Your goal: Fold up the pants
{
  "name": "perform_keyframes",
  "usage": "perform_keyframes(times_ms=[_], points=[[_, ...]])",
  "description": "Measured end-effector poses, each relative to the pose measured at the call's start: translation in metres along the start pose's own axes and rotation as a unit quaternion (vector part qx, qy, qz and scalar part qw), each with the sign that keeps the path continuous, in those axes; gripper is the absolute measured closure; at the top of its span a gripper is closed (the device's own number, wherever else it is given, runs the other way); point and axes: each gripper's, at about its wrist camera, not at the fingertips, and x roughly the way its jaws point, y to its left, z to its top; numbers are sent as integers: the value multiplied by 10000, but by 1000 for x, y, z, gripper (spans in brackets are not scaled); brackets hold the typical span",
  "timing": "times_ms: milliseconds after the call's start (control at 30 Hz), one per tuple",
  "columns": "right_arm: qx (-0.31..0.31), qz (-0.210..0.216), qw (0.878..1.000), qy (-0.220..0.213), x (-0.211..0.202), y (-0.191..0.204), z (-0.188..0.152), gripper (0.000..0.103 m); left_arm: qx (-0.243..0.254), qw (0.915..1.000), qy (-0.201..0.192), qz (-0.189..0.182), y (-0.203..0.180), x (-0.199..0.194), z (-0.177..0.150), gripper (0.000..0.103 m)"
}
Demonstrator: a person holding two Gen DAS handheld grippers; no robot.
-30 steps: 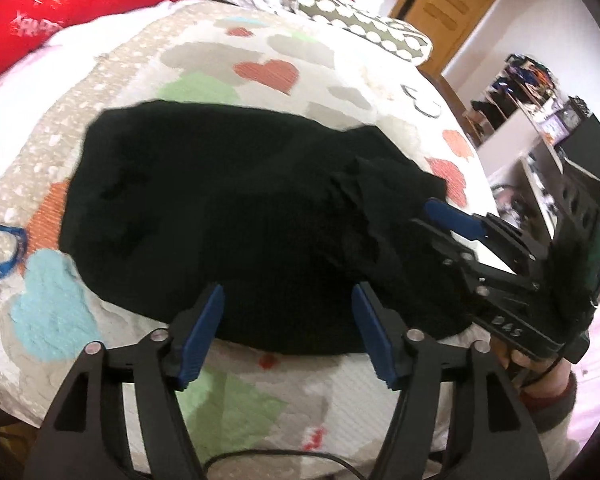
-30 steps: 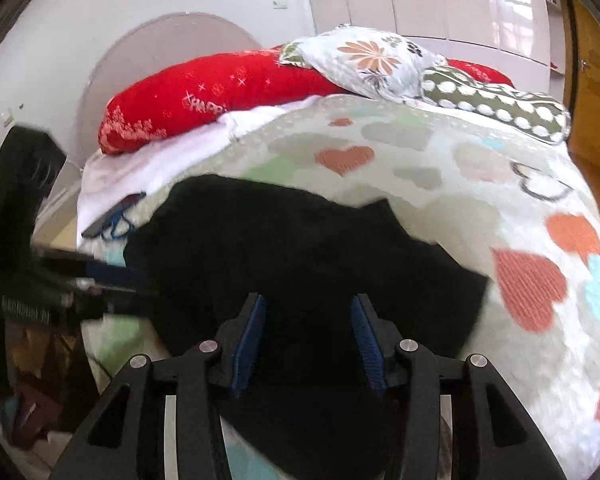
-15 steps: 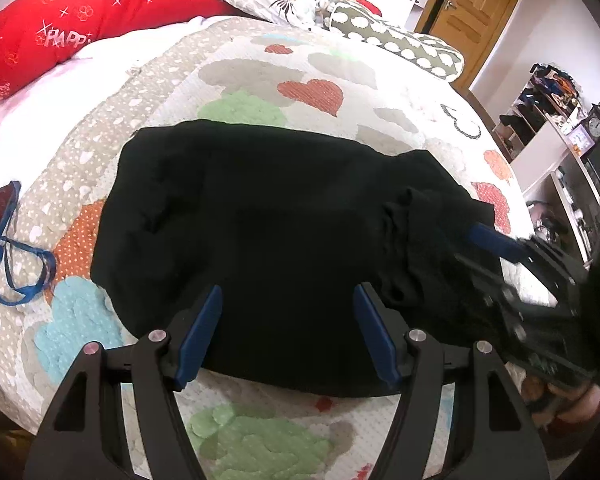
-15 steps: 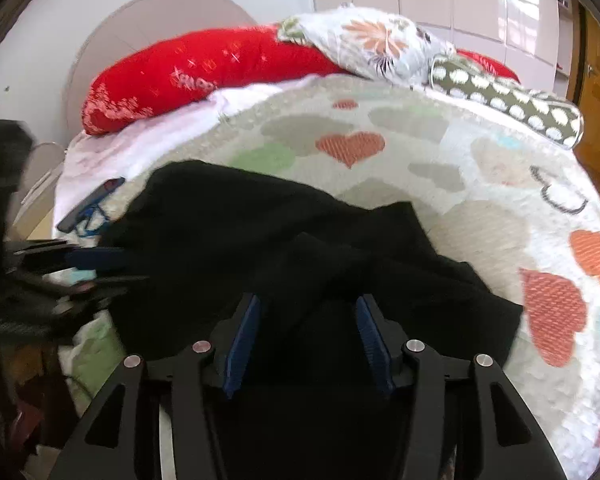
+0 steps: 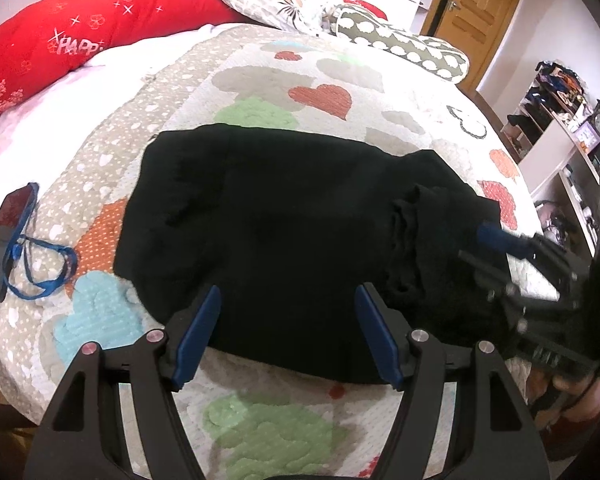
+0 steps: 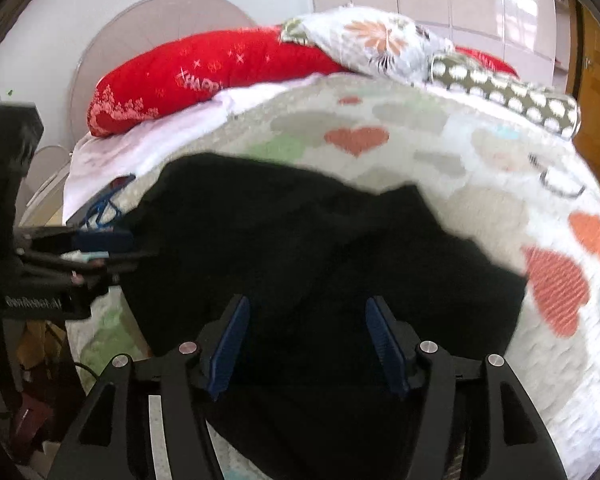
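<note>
One pair of black pants (image 5: 284, 224), one phone (image 5: 8, 240), one blue lanyard (image 5: 40, 256), three pillows, two claws.

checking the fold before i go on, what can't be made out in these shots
- Pants, left wrist view: solid black, so layers and fold lines do not show.
- Pants' near edge, right wrist view: cut off by the bottom of the picture and the right gripper, whose jaws are opening.
- Right end of the pants, left wrist view: hidden behind the blurred right gripper.
- Phone at the left: its screen is too dark to read.
</note>
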Motion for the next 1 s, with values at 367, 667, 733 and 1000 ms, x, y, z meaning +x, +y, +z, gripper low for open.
perform_keyframes(times_ms=[367,667,733,1000], points=[[92,-76,9991,402,49,-6,12,33,-149,9999,-60,1,12,-7,-4,29],[15,107,9995,283,17,7,-3,27,-282,9996,-39,-91,17,-4,-5,27],[50,99,9989,456,30,8,-10,26,-327,9994,-39,-135,19,-5,-6,27],[-96,115,9998,98,8,16,16,24,-771,9966,-125,-250,47,-18,-15,24]])
